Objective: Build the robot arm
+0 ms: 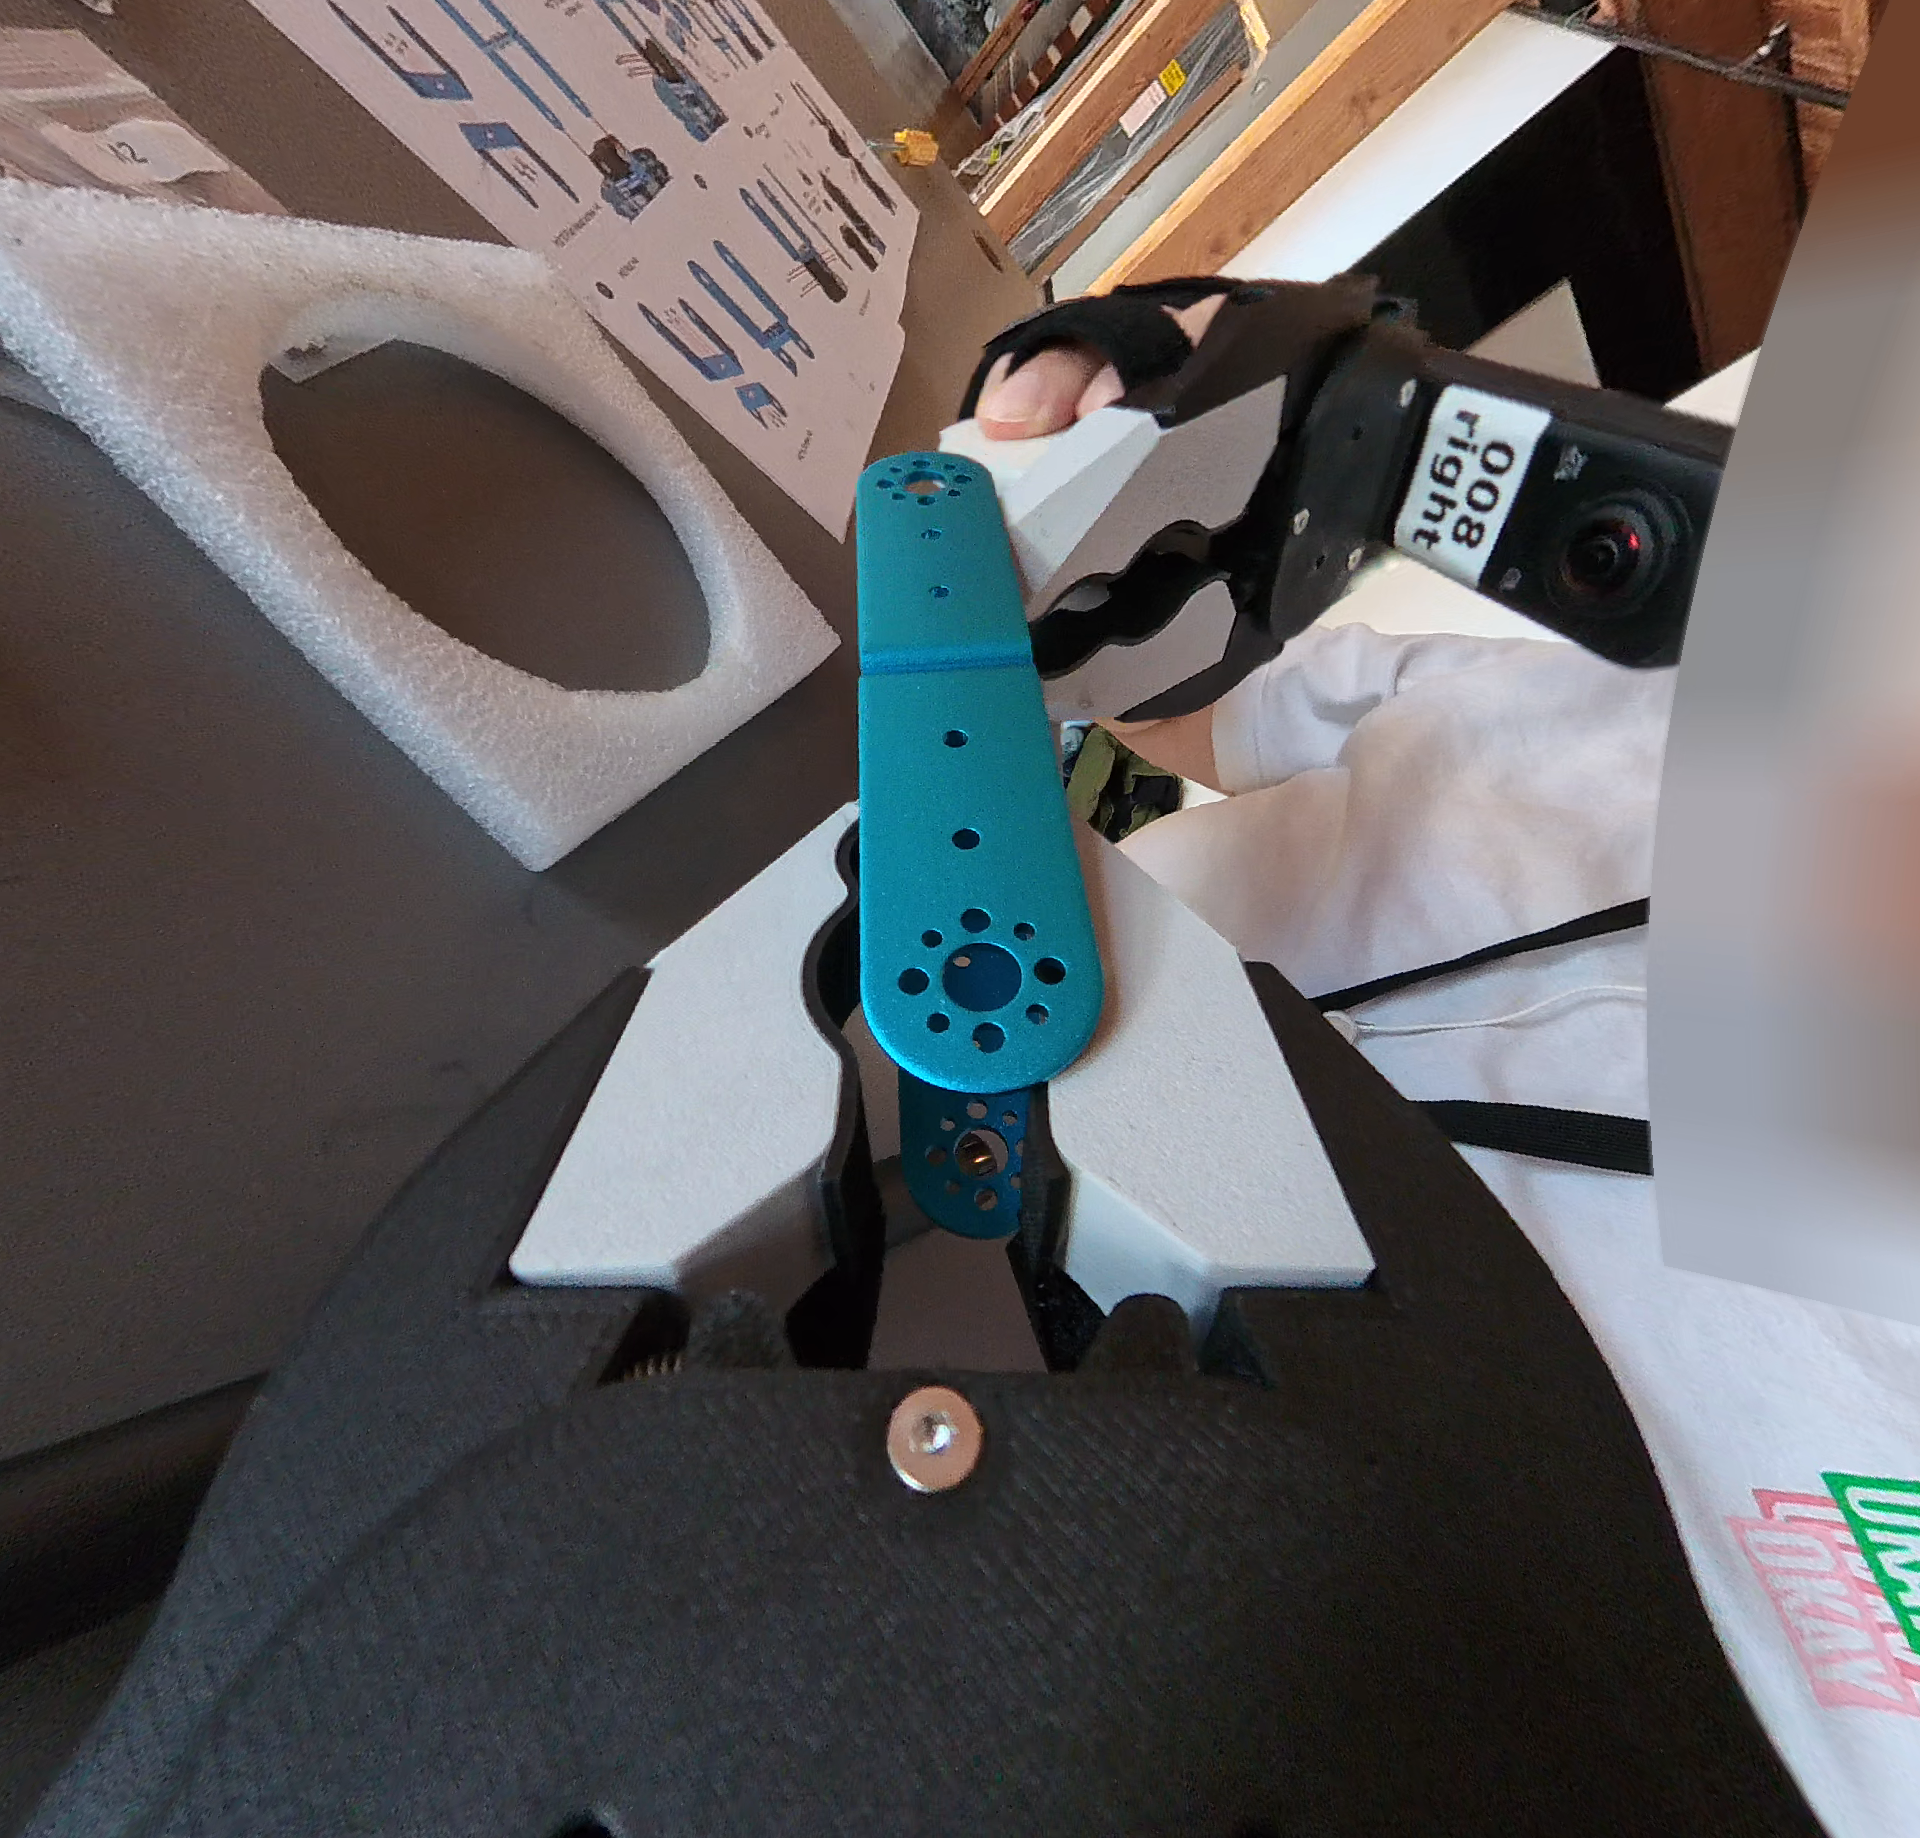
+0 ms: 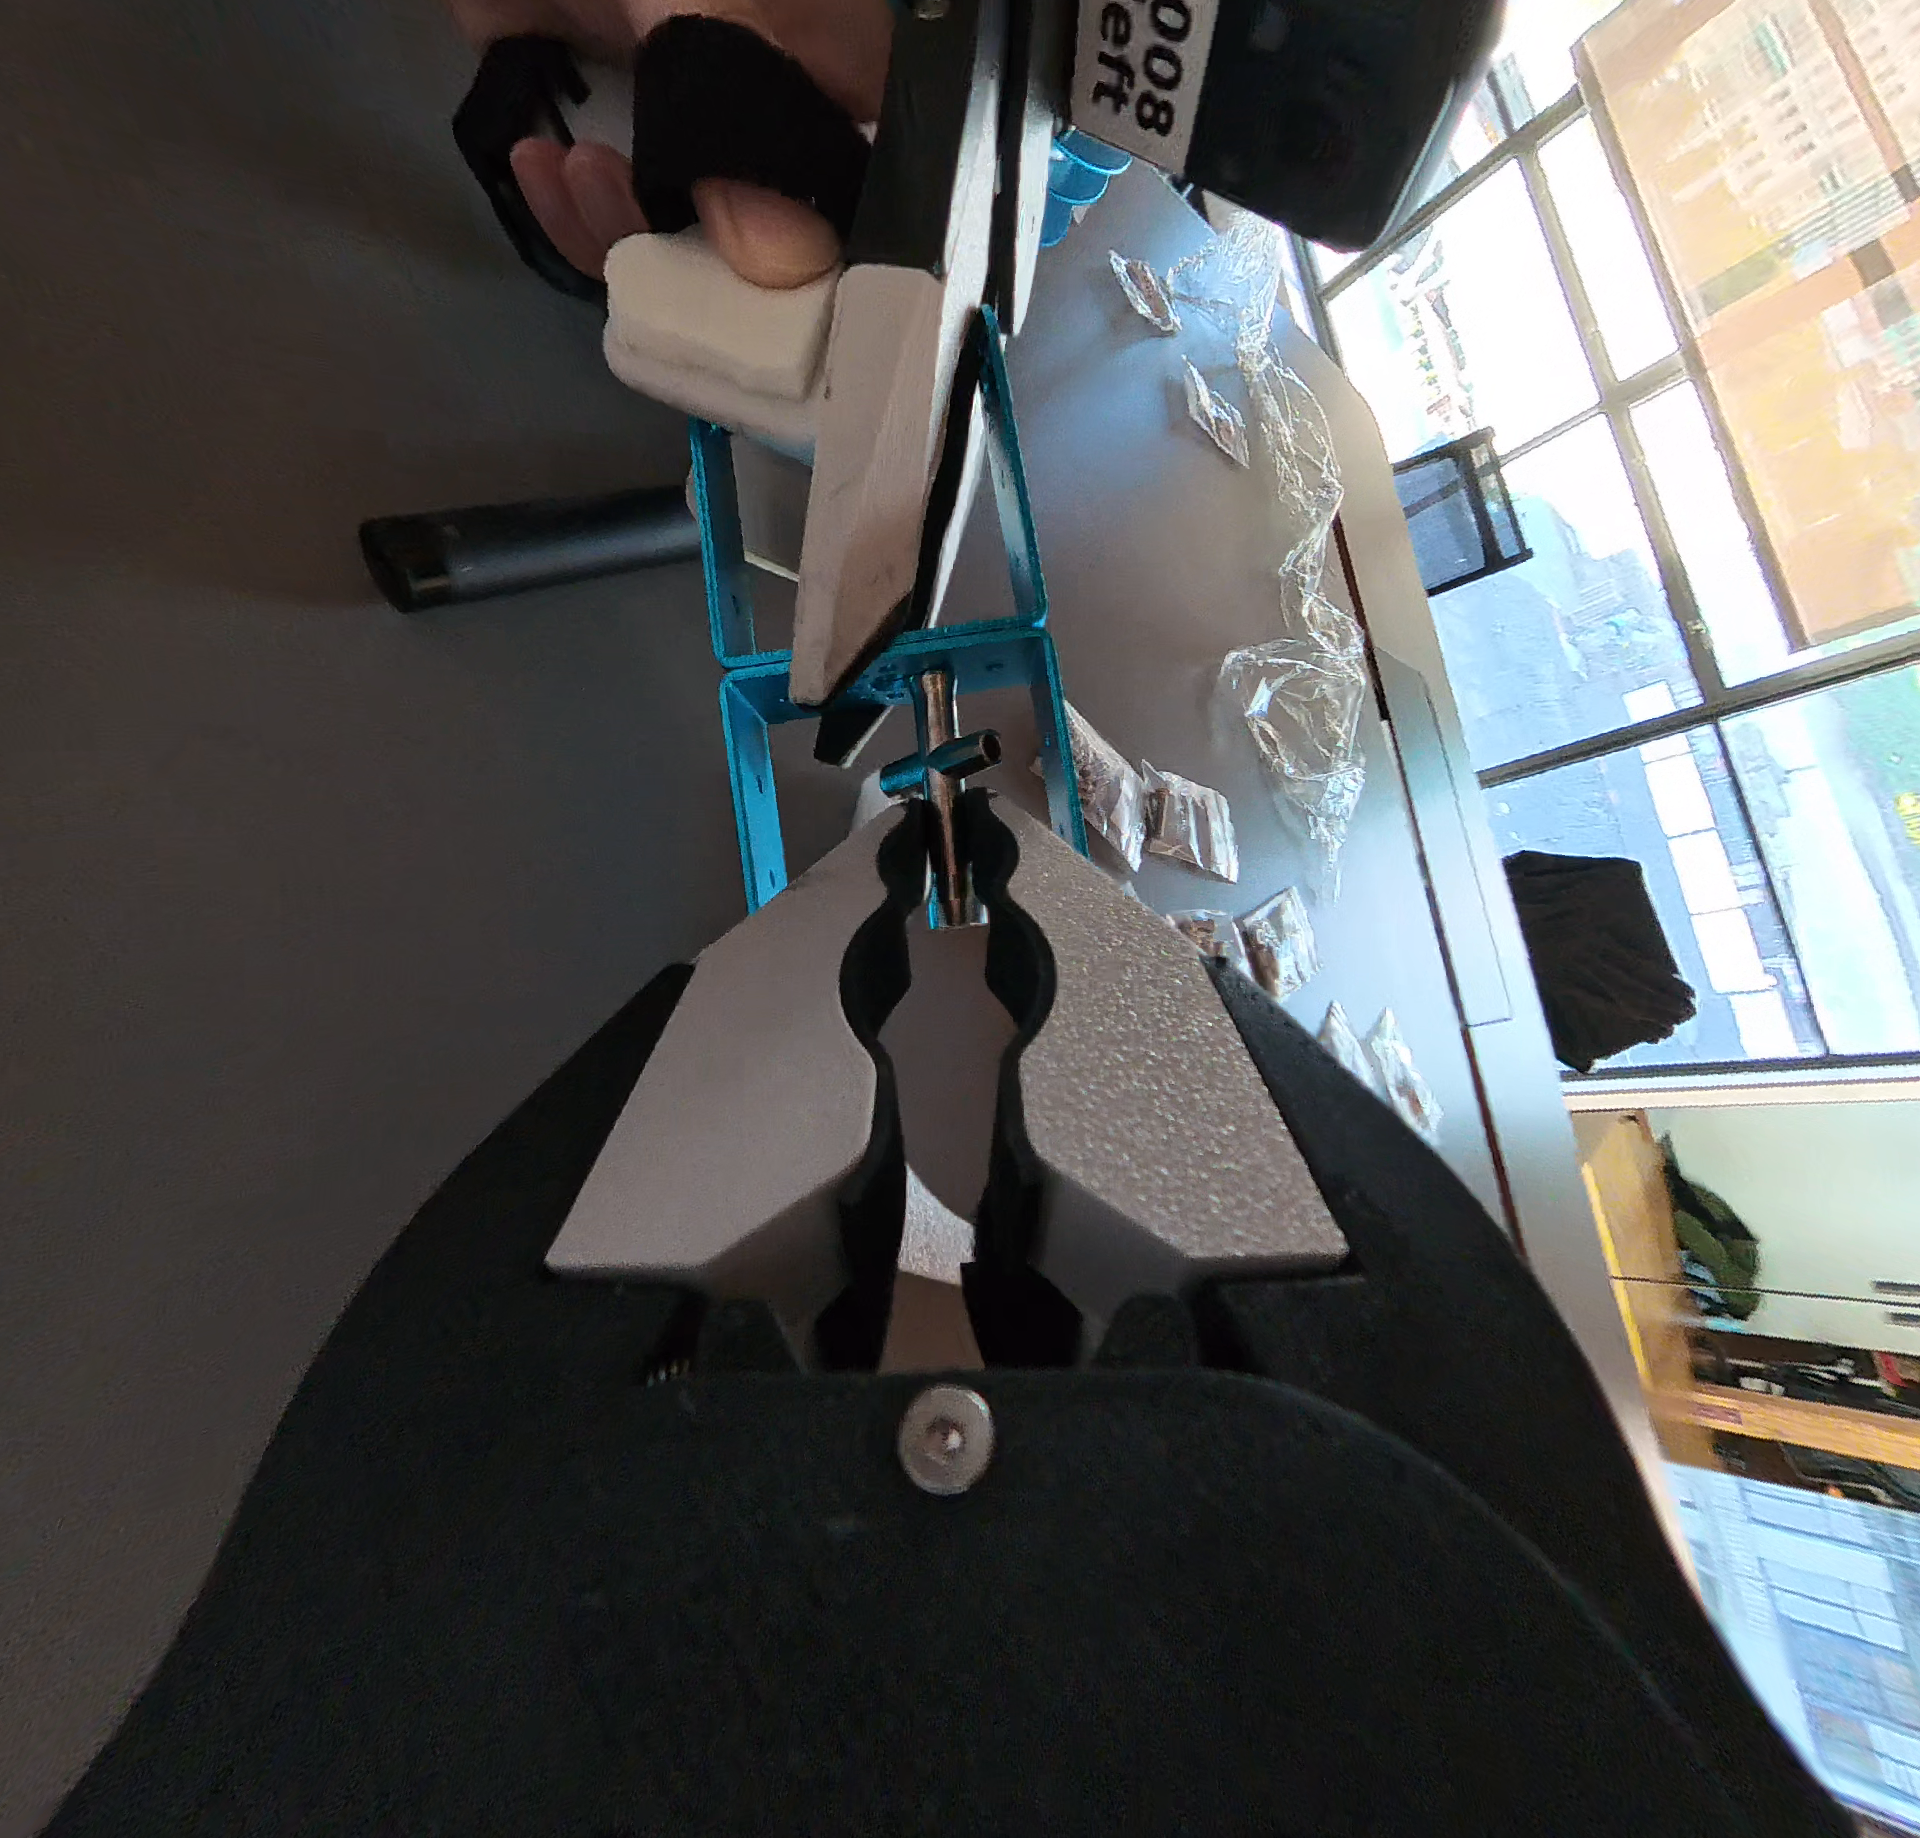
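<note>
My left gripper point(image 1: 966, 843) is shut on a teal metal bracket assembly point(image 1: 961, 739) with rows of holes, and holds it above the grey table. A second teal plate point(image 1: 966, 1154) shows lower down between the fingers. My right gripper point(image 2: 948, 832) is shut on a small silver cross-shaped socket wrench point(image 2: 940, 739). The wrench tip meets the joined bases of the two teal U-brackets point(image 2: 758, 812). In the left wrist view the right gripper point(image 1: 1039, 609) sits just beside the bracket's bend. In the right wrist view the left gripper point(image 2: 847, 713) comes in from above.
A white foam block with an oval cutout point(image 1: 416, 500) and a printed instruction sheet point(image 1: 644, 126) lie on the table. Small hardware bags point(image 2: 1174, 822), crumpled clear plastic point(image 2: 1299, 708) and a dark cylindrical tool point(image 2: 520, 547) lie nearby. A person's white shirt point(image 1: 1455, 853) is close on the right. The grippers are tip to tip, or close to it.
</note>
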